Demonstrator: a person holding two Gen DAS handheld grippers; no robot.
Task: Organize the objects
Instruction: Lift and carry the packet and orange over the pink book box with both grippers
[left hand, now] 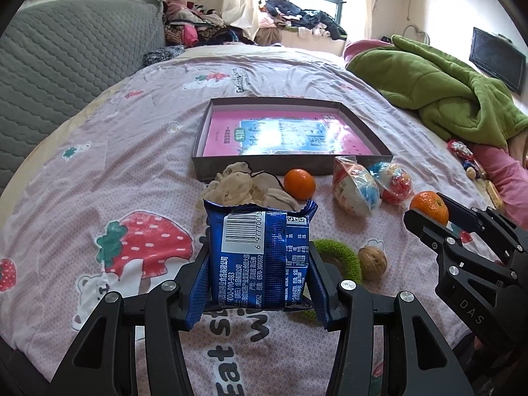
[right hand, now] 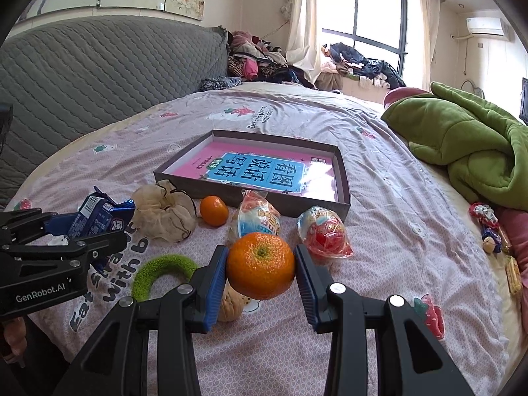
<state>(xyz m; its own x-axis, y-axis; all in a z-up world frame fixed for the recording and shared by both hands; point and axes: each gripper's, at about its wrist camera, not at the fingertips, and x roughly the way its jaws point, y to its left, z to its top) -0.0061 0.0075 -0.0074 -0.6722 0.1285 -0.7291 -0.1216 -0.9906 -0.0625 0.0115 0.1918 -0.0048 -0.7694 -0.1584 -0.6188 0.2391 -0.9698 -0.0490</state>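
My left gripper [left hand: 260, 264] is shut on a blue snack packet [left hand: 260, 250] and holds it above the bed; the packet also shows in the right wrist view [right hand: 95, 219]. My right gripper [right hand: 260, 264] is shut on an orange tangerine [right hand: 260, 265], also seen in the left wrist view [left hand: 429, 206]. A shallow grey box [left hand: 290, 163] with a pink and blue book [right hand: 264, 171] inside lies ahead on the bedsheet. A second tangerine [left hand: 299, 183], two wrapped toy eggs [left hand: 354, 184] [right hand: 325, 232], a beige scrunchie [right hand: 163, 214], a green ring [right hand: 158, 272] and a walnut [left hand: 372, 261] lie in front of the box.
A green blanket [right hand: 472, 145] is heaped at the right. Small wrapped sweets [right hand: 485, 221] lie by the right edge. A grey quilted headboard [right hand: 99, 72] stands at the left, with piles of clothes [right hand: 254, 62] at the back.
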